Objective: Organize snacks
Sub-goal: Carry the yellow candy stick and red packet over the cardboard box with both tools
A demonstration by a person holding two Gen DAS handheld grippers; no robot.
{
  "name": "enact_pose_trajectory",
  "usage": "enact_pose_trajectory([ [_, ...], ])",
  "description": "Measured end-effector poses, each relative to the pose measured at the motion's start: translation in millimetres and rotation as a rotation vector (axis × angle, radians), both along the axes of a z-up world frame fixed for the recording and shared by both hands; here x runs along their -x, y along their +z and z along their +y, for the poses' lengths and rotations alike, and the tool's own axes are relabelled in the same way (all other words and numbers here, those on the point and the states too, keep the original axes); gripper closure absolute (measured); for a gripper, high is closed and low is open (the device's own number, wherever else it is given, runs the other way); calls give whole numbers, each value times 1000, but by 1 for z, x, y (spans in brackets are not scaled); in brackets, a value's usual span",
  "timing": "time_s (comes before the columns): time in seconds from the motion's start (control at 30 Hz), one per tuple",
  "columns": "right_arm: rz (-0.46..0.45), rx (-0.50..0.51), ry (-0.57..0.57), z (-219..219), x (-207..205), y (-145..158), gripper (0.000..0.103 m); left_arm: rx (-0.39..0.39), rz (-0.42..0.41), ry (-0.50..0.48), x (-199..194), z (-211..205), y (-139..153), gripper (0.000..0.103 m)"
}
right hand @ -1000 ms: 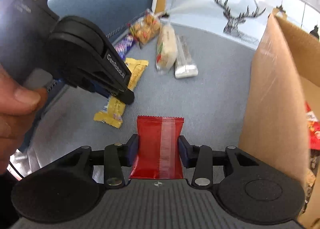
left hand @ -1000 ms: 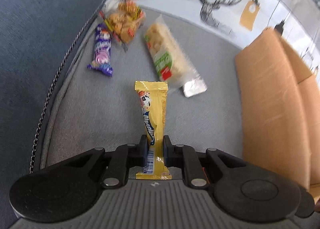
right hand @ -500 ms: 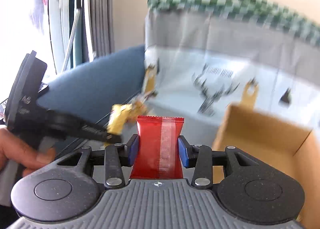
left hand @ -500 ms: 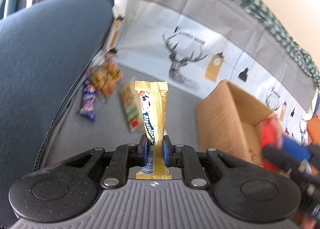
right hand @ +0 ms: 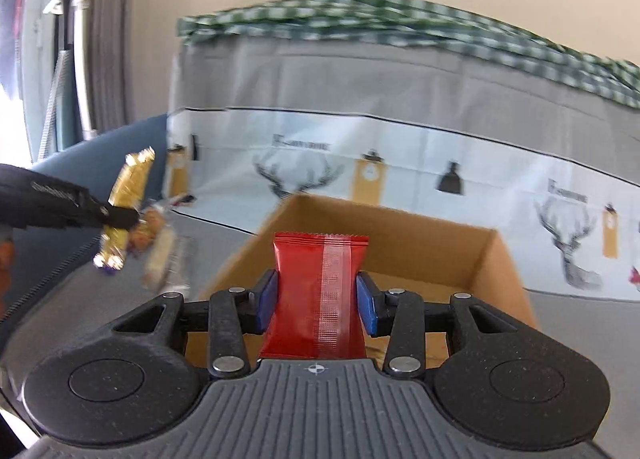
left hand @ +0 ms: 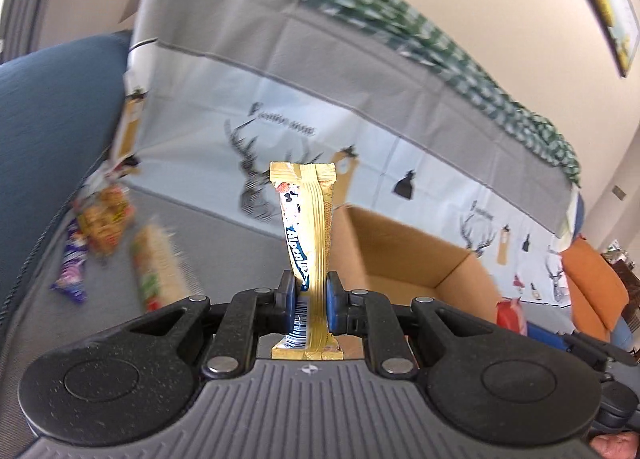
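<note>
In the left wrist view, the left gripper (left hand: pixel 307 301) is clamped on a yellow candy bar (left hand: pixel 307 235), its blue pads pressing the wrapper from both sides near the barcode end, so the bar stands upright in the air with its crimped top edge highest. Behind and to the right of the bar sits an open cardboard box (left hand: pixel 404 255) on the grey sofa seat (left hand: pixel 224 235). To the left, lying on the seat close to the blue armrest (left hand: pixel 52 131), are a purple snack packet (left hand: pixel 72 267), a clear bag of orange snacks (left hand: pixel 106 217) just beside it, and a pale wafer packet (left hand: pixel 154 267), all blurred. A grey and white cloth printed with deer heads (left hand: pixel 320 107) covers the sofa back, with a green checked cloth (left hand: pixel 400 27) along its top. At the right edge a bit of red wrapper and part of the other tool show beside the box, and an orange cushion (left hand: pixel 592 291) lies further off. In the right wrist view, the right gripper (right hand: pixel 317 301) is closed on a red snack packet (right hand: pixel 318 291), held upright by its sides between the blue pads, with the seam strip facing the camera. The cardboard box (right hand: pixel 460 255) lies directly beyond it, its open top facing up and the packet held in front of its near wall. At the left, the left gripper (right hand: pixel 120 215) holds the yellow candy bar (right hand: pixel 128 191) tilted in the air above the sofa seat, with the blurred loose snacks lying behind it.
</note>
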State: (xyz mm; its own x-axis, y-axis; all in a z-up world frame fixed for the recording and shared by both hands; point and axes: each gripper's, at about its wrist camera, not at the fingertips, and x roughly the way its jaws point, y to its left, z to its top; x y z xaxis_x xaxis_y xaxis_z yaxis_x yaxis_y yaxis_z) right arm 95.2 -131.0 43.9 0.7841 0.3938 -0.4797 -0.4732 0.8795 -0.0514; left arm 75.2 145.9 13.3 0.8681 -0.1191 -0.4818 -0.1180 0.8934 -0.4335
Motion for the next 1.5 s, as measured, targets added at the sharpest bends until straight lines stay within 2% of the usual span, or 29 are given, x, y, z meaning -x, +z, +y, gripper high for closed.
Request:
enact_pose_trajectory([
  [0.27,-3,-2,-105,-48,-10,-11,60,15,-62,-86,-19,-44,4,87],
  [0.57,-21,-9,-186,-78,-15,-16,60,24,-101,-178,-31,-84,2,87],
  [0.9,-42,-14,-210,-78,-17,-14,60,-17,-123,-261,-30,-112,0,87],
  [1.23,-53,-11,-211,-76,-16,-14,60,-17,-123,-264,-28,-109,-1,87],
  [1.5,-58,-5,-218,-76,-16,-15,60,-32,-133,-304,-28,-117,0,87],
])
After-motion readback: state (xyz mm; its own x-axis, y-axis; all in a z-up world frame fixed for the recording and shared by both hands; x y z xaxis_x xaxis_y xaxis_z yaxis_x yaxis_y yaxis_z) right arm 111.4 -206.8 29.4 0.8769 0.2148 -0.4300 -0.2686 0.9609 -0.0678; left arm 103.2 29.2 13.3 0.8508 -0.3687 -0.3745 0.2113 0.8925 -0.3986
